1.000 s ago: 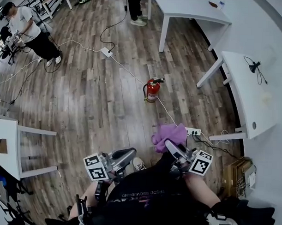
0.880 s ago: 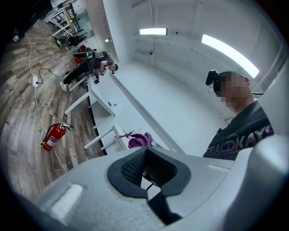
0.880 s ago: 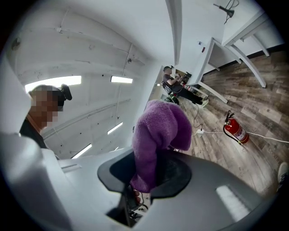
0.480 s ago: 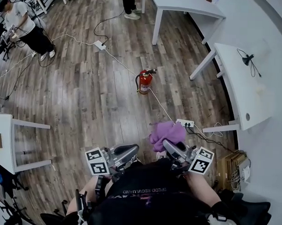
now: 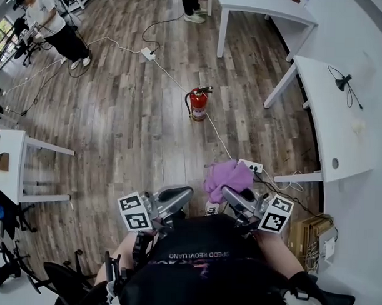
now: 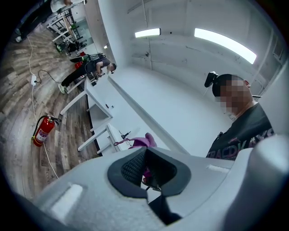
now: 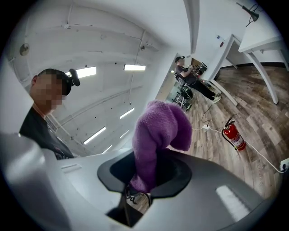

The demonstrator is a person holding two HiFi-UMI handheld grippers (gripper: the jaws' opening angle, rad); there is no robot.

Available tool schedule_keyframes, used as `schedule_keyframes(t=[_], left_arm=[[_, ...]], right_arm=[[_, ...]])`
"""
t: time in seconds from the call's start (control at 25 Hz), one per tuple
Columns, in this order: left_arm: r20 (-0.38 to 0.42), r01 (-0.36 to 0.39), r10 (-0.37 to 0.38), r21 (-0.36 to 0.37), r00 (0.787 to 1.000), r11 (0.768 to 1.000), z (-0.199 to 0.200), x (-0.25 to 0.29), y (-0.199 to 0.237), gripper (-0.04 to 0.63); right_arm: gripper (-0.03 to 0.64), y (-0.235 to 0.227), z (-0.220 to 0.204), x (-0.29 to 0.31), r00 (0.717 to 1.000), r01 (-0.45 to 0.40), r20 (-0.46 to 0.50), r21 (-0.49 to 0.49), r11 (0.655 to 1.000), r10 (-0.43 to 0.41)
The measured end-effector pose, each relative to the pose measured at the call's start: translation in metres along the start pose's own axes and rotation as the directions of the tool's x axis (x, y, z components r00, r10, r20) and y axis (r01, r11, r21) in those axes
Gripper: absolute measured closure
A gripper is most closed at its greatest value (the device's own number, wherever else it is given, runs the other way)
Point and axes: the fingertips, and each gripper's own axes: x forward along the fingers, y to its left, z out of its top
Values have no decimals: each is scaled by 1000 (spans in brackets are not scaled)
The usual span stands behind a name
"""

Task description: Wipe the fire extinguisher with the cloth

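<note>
Fire extinguisher [image 5: 198, 104], red, stands upright on the wood floor [image 5: 116, 140], well ahead of both grippers. A white cable [image 5: 220, 141] runs past its base toward a power strip [image 5: 252, 165]. My right gripper [image 5: 231, 195] has its 2 jaws clamped on the purple cloth [image 5: 227, 177], which bunches up above the tips. My left gripper [image 5: 177, 196] has its jaws pressed together with nothing between them. I see both held low, close to the body. A white counter [image 5: 333, 116] stands at the right, and a person [image 5: 48, 22] is far off at the left.
</note>
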Motion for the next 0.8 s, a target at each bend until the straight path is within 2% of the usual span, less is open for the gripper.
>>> schedule_keyframes(t=[0.44, 0.8], left_arm=[[86, -128, 130, -27, 988, 991, -40, 2, -17, 597], [74, -106, 110, -49, 991, 993, -48, 11, -19, 598]], right_arm=[[531, -4, -24, -53, 990, -55, -125, 29, 998, 58], [531, -9, -38, -63, 988, -55, -141, 81, 995, 66]])
